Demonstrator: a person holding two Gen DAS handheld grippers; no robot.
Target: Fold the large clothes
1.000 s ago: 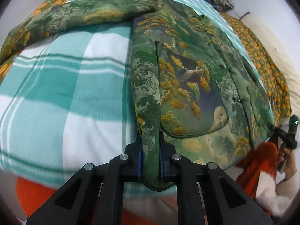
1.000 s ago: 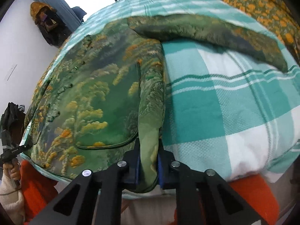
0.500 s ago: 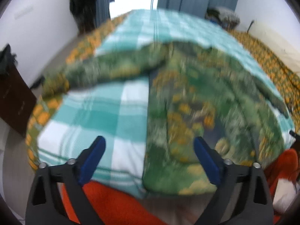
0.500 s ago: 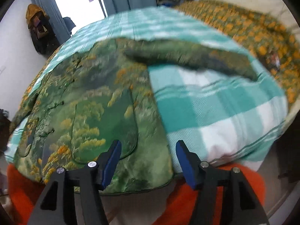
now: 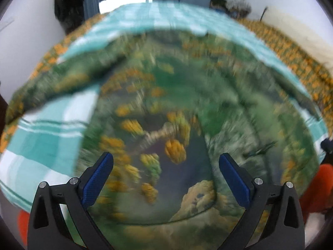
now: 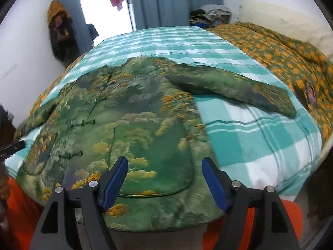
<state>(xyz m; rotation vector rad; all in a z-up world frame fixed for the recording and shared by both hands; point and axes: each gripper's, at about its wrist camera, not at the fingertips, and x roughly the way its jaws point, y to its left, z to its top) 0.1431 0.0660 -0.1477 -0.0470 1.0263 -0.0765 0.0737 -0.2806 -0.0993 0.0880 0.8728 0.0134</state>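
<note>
A large green jacket with orange and yellow tree print (image 6: pixel 129 125) lies spread flat on the teal-and-white checked blanket (image 6: pixel 260 137), its hem at the near bed edge. One sleeve (image 6: pixel 233 87) stretches out to the right across the blanket. In the blurred left wrist view the jacket (image 5: pixel 177 125) fills the middle, with its other sleeve (image 5: pixel 62 83) reaching left. My left gripper (image 5: pixel 166 179) is open and empty above the jacket's front pocket. My right gripper (image 6: pixel 164 181) is open and empty above the hem near the jacket's right side.
An orange-flowered quilt (image 6: pixel 281 52) lies along the right of the bed. A pile of clothes (image 6: pixel 210 14) sits at the far end by blue curtains (image 6: pixel 172 0). Dark garments (image 6: pixel 60 33) hang on the left wall. Orange fabric (image 6: pixel 20 218) shows below the bed edge.
Both grippers were shut on the jacket's hem; they opened, let go of it and pulled back and upward. The jacket now rests flat on the bed.
</note>
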